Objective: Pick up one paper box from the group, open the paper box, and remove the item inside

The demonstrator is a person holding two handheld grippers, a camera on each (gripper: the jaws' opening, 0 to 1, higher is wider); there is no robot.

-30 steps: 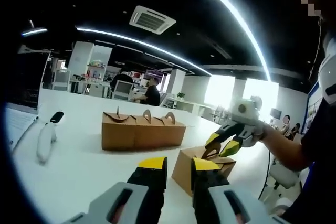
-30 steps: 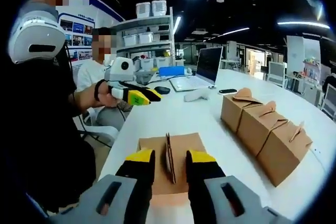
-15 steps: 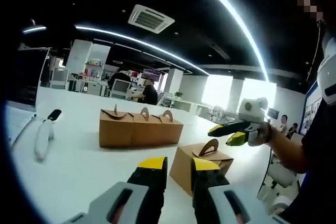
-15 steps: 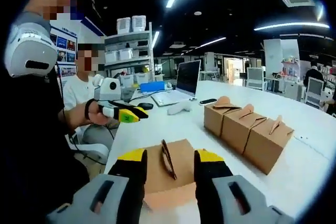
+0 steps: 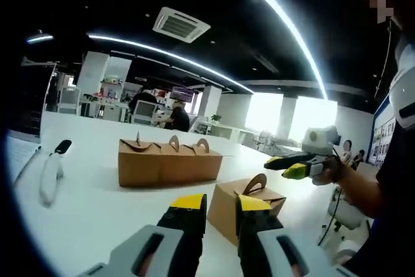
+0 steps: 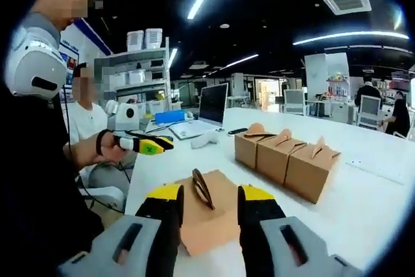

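Observation:
A single brown paper box (image 5: 254, 200) with an arched handle stands on the white table (image 5: 91, 205), just beyond my left gripper (image 5: 220, 204), whose jaws are slightly apart with nothing between them. Three more brown boxes (image 5: 168, 163) stand in a row further back. My right gripper (image 5: 286, 165) hovers above and to the right of the single box, apart from it. In the right gripper view the right gripper (image 6: 211, 194) is open above the single box (image 6: 217, 222), whose handle (image 6: 202, 188) stands upright. The left gripper (image 6: 157, 145) is held out at the left.
An open laptop (image 6: 211, 105), a white hand-held device (image 6: 204, 139) and a dark phone (image 6: 237, 132) lie at the table's far end. The row of boxes (image 6: 285, 157) stands to the right. A seated person (image 6: 84, 128) is beside the table. The table edge runs close to the single box.
My right gripper has lifted up and away from the single box's handle, which it was around a second ago. The box stays on the table. The left gripper has barely moved.

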